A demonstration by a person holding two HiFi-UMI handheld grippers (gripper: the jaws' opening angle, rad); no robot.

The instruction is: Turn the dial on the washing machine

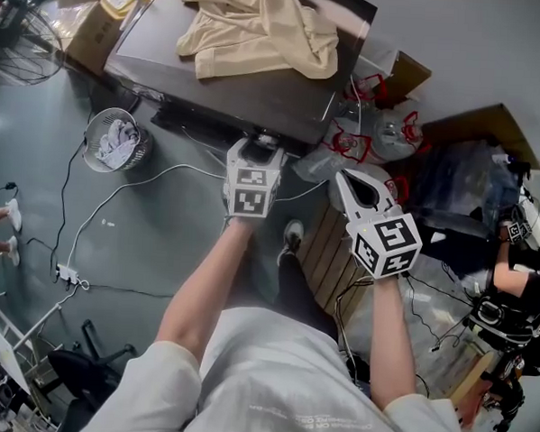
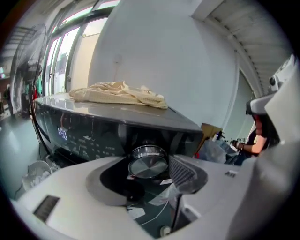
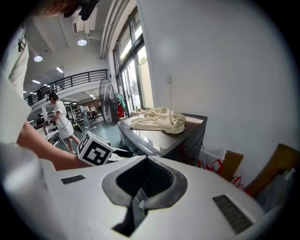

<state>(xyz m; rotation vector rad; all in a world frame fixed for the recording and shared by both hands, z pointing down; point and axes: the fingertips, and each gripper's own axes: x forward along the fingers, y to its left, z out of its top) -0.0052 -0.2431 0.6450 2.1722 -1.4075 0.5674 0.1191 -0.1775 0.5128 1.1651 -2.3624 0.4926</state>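
Note:
The washing machine (image 1: pixel 258 97) stands ahead of me, dark grey, with a beige cloth (image 1: pixel 257 25) on its lid. My left gripper (image 1: pixel 257 147) is up against its front panel. In the left gripper view the round silver dial (image 2: pixel 148 161) sits between the spread jaws of the left gripper (image 2: pixel 149 165). The ribbed right pad (image 2: pixel 182 172) lies close beside the dial's edge, and I see no pad pressing on it. My right gripper (image 1: pixel 346 178) hangs to the right of the machine, jaws together and empty. The right gripper view shows the right gripper (image 3: pixel 146 159) facing the machine (image 3: pixel 164 138) from a distance.
A white wire basket (image 1: pixel 116 141) and a fan (image 1: pixel 22 40) stand on the floor at left, with cables and a power strip (image 1: pixel 68 272). Bags with red handles (image 1: pixel 374 126), cardboard and a wooden pallet (image 1: pixel 327 250) crowd the right. Another person's arm (image 1: pixel 520 269) is at far right.

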